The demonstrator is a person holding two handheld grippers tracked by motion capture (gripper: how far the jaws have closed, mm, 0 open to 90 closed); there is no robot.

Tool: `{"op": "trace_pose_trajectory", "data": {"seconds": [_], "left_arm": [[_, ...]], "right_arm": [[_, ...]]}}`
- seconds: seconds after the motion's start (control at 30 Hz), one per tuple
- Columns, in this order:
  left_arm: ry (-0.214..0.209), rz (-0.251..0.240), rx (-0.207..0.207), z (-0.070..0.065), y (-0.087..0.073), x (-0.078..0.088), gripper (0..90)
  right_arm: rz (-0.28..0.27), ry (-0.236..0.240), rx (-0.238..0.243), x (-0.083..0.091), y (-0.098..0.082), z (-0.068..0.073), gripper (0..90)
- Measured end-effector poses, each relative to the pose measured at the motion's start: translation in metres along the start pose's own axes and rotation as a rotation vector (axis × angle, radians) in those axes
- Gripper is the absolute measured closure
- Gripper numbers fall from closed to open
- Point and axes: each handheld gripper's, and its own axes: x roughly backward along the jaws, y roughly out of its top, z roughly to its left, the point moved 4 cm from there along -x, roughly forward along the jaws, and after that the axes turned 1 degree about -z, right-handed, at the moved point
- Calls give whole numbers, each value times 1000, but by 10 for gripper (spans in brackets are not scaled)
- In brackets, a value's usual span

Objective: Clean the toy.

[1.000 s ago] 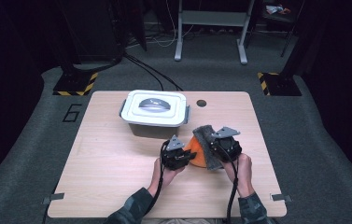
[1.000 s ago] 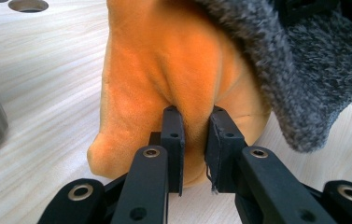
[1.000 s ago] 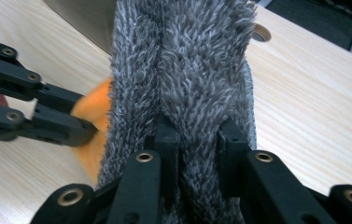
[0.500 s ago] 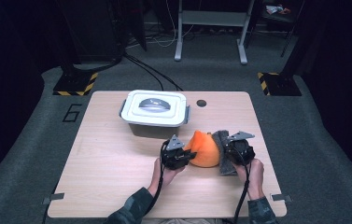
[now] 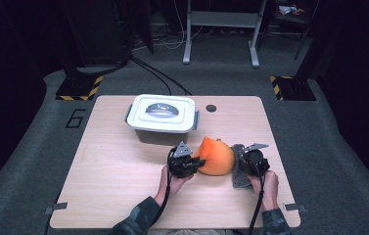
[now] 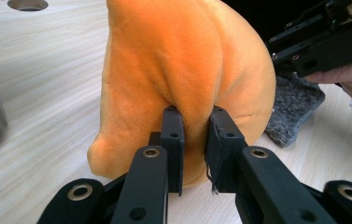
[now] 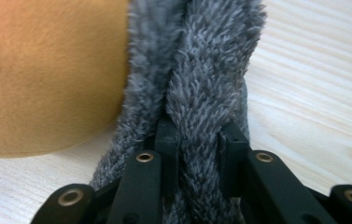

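Light wood table point(image 5: 123, 166) with a round hole point(image 5: 211, 108) near its far edge. Grey carpet floor point(image 5: 329, 147) marked with a "6" point(image 5: 76, 118). Yellow-black striped bases point(image 5: 79, 88) at both far corners. Metal stand legs point(image 5: 221, 29) and cables point(image 5: 157, 73) beyond; the surroundings are dark, possibly curtained.

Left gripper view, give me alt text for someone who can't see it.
The left gripper pinches a fold of an orange plush item standing on a light wooden table. Behind it at right lies a grey fuzzy cloth, and the right gripper, held in a hand, reaches in from the upper right.
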Motion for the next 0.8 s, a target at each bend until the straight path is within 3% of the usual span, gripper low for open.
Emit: {"op": "trace_pose_trajectory", "data": {"seconds": [0.13, 0.2, 0.23, 0.27, 0.3, 0.37, 0.4, 0.43, 0.57, 0.7, 0.8], "left_arm": [[0, 1, 1, 0, 0, 0, 780], [0, 1, -1, 0, 0, 0, 780], [1, 1, -1, 0, 0, 0, 779], [1, 1, -1, 0, 0, 0, 779], [1, 0, 1, -1, 0, 0, 778], [1, 0, 1, -1, 0, 0, 776], [1, 0, 1, -1, 0, 0, 774], [1, 1, 0, -1, 0, 1, 773], [5, 2, -10, 2, -1, 2, 758], [-4, -3, -19, 5, -1, 3, 702], [9, 0, -41, 6, -1, 3, 585]], "right_arm": [[-38, -23, -22, 17, 6, -5, 744], [-92, -26, -20, 33, 14, -5, 744], [-128, -14, -14, 45, 21, -1, 744], [-128, -14, -14, 45, 21, -1, 744], [-171, 0, 16, 56, 29, 6, 744], [-201, 21, 42, 64, 37, 16, 744], [-201, 21, 42, 64, 37, 16, 744], [-214, 51, 61, 66, 43, 27, 744], [-184, 58, 98, 54, 46, 41, 745], [-181, 50, 92, 44, 44, 42, 747], [-180, 53, 92, 44, 44, 41, 748]]}}
